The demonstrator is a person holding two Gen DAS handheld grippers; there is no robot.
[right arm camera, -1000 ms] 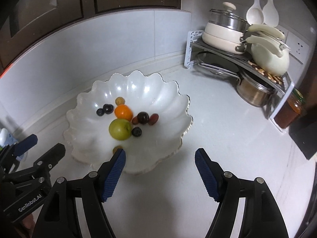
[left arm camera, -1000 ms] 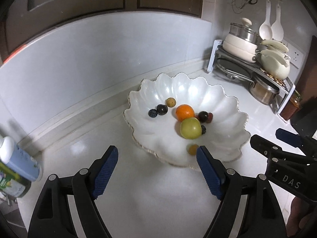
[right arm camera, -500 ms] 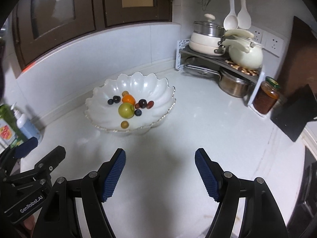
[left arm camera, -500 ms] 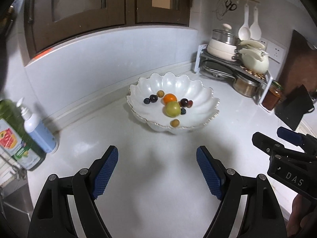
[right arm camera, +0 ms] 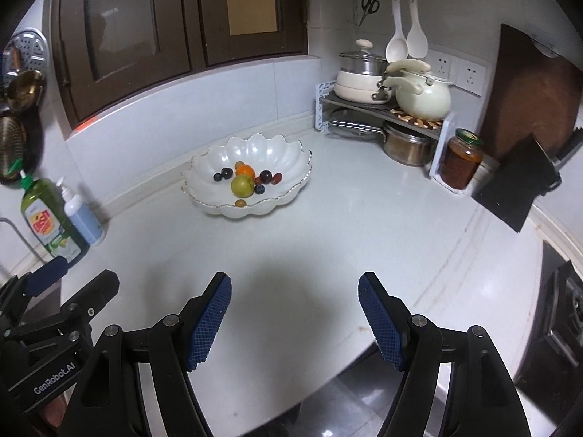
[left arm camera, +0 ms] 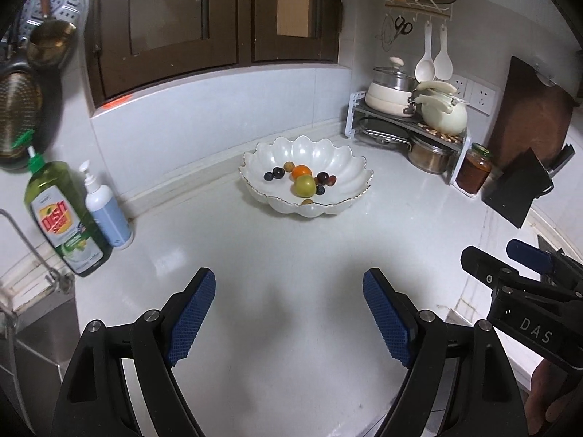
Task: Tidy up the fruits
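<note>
Left tool (left arm camera: pixel 288 313) has its blue pads spread wide and they're opening a bit more, with only bare white counter (left arm camera: pixel 291 255) between them. Right tool (right arm camera: pixel 295 313) is the same deal: pads well apart, holding nothing, hanging over the near edge of the counter. Each one peeks into the other's view, the right tool at the right edge of the left wrist view and the left tool at the lower left of the right wrist view.

The fruit is well away from both, all sitting in the white scalloped bowl (left arm camera: pixel 339 171) near the back wall. In it there's a green apple (left arm camera: pixel 304 186) in the middle, an orange (left arm camera: pixel 301 171) right behind it touching it, a few dark grapes (left arm camera: pixel 278 172) to the left and right, and one small brownish fruit (left arm camera: pixel 308 201) down at the front rim.

Further out: a green dish soap bottle (left arm camera: pixel 65 218) and a white pump bottle (left arm camera: pixel 105 211) stand side by side on the left by the sink. On the right corner there's a rack with pots (left arm camera: pixel 408 109) and a jar (left arm camera: pixel 473 169) just beside it.
</note>
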